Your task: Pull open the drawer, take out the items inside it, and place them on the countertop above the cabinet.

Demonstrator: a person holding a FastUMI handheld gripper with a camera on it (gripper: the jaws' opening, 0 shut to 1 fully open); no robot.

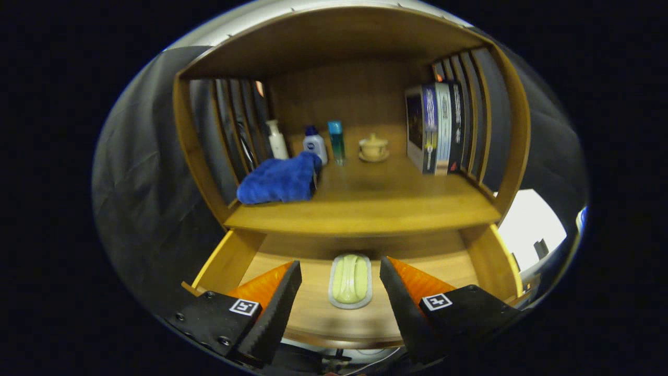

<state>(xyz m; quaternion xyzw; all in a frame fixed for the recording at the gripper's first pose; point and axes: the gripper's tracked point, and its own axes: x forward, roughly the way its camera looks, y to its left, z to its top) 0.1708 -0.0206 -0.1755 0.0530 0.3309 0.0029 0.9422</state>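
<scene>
- Wooden drawer (pixel 482 258) is pulled open; a pale green oval soap dish (pixel 350 280) lies inside, near its back edge.
- Gripper (pixel 340 284) is spread wide, the dish between its fingers, untouched.
- Blue cloth (pixel 280 180) lies at the countertop's (pixel 376 209) left edge.

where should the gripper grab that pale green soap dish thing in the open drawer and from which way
Grip the soap dish across its two long sides, near the middle, coming down from above. It lies flat on the floor of the open drawer, with its long axis running away from the gripper, so the narrow width already lines up with the open fingers on either side of it. The shelf edge above probably limits headroom, so approach from the front.
</scene>
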